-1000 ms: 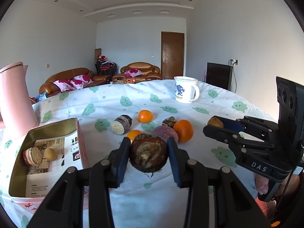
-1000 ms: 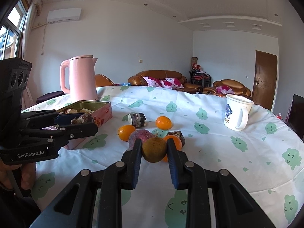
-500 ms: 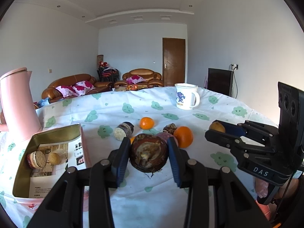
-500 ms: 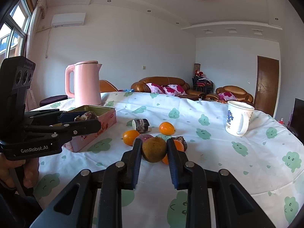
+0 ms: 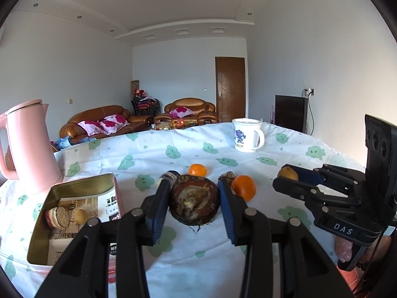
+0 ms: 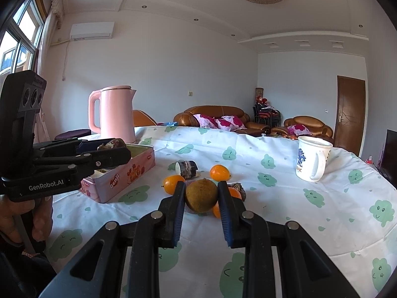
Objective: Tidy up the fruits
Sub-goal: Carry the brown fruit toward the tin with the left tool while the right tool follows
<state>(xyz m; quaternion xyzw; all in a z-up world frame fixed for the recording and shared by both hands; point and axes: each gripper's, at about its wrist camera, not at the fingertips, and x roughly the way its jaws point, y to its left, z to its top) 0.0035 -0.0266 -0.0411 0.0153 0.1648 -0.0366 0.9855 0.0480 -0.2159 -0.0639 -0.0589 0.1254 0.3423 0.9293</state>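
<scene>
Table: a round top under a white cloth printed with green smiling clouds lies ahead of and below both my grippers.
Room: brown leather sofas with pink cushions stand far beyond my fingertips, a brown door behind them.
Ahead of my left gripper: an open pink tin with biscuits sits down to its left, a pink kettle farther left, a white mug far ahead to the right.
Loose fruit: oranges and darker pieces lie on the cloth just past both sets of fingertips.
Left gripper: raised off the cloth, tilted a little downward, pinching a dark brown round fruit between its blue pads.
Right gripper: also lifted and aimed slightly down, clamped on a dull yellow-brown fruit.
My hand: in the right wrist view, fingers wrap the left gripper's handle at the left edge.
Change: both cameras now see more ceiling and less cloth than a second ago; both grips are unchanged.
</scene>
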